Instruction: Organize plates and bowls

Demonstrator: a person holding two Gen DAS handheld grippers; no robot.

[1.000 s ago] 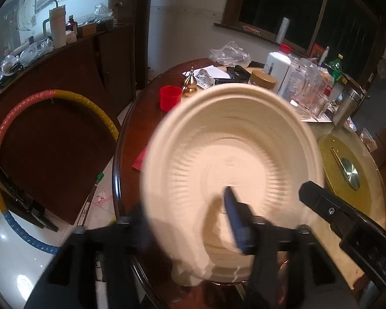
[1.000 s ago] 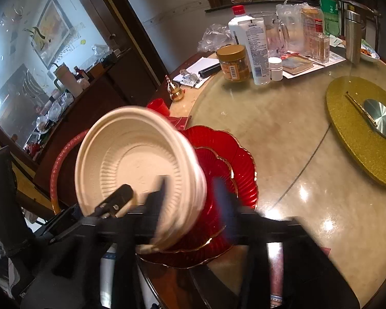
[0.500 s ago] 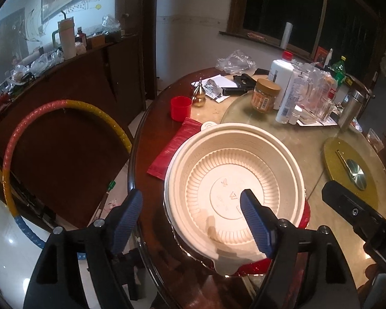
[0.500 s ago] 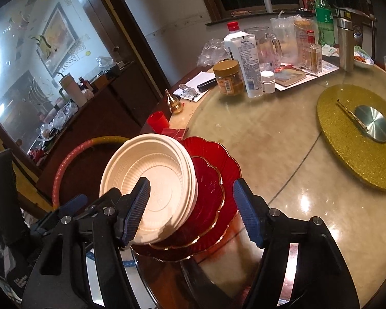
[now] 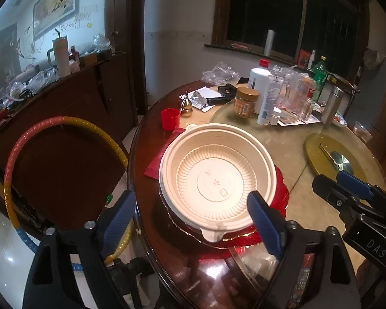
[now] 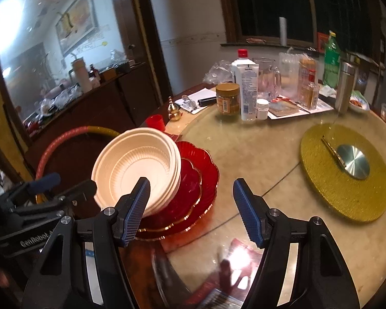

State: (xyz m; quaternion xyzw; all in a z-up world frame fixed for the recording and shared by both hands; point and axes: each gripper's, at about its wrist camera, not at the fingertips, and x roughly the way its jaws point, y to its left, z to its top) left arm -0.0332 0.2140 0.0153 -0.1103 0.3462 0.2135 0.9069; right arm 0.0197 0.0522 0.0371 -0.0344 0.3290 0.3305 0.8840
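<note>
A stack of cream disposable bowls (image 5: 216,180) sits upright on scalloped red plates (image 5: 281,193) near the left edge of the round table. My left gripper (image 5: 191,222) is just short of the stack. Its jaws are opening, and the blue pads stand wide of the bowls' near rim without touching it. In the right wrist view the bowls (image 6: 136,164) rest on the red plates (image 6: 200,180). My right gripper (image 6: 191,203) hangs open in front of them with nothing between its pads. Each gripper shows in the other's view: the right gripper (image 5: 339,184) and the left gripper (image 6: 64,185).
A red cup (image 5: 169,119), a gold gourd ornament (image 5: 186,105), a jar (image 5: 245,102) and several bottles crowd the table's far side. A gold round mat (image 6: 344,172) with a metal disc lies at the right. A hoop (image 5: 64,123) leans on a dark chair left of the table edge.
The tilted, lifted bowl stack has come down level onto the red plates. Both grippers have let go and drawn back from it, and the left jaws have spread wider.
</note>
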